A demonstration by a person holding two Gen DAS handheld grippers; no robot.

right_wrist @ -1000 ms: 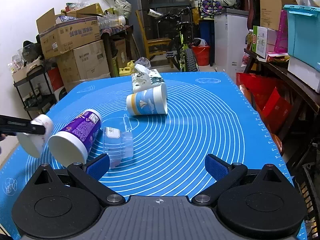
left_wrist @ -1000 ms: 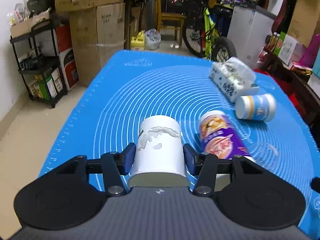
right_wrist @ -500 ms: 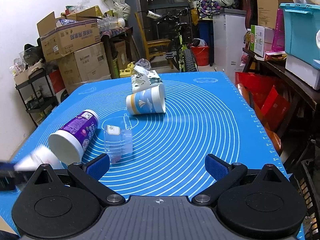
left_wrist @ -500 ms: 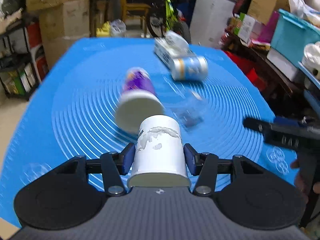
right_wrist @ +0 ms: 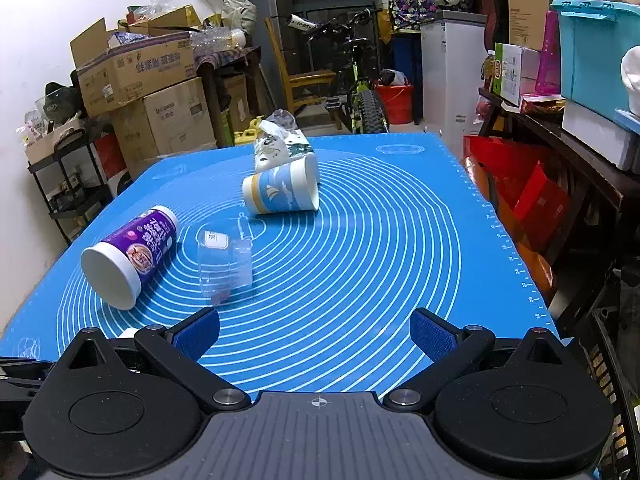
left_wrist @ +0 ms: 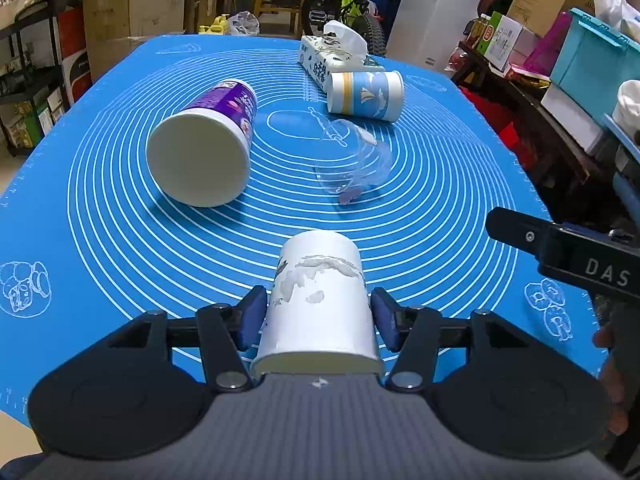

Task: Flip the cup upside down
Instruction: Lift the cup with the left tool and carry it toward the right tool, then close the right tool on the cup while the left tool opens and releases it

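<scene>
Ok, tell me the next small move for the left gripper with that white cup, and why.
Probably lower the white cup so its wide rim meets the bare blue mat near the front, then open. The left gripper clamps its sides, the closed base points away, and the purple cup and clear cup lie farther back, apart from it.

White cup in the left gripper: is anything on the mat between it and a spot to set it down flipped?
Nothing visible blocks it. The white cup is clamped in the left gripper above bare blue mat. The purple cup and clear plastic cup lie farther out, apart from it.
</scene>
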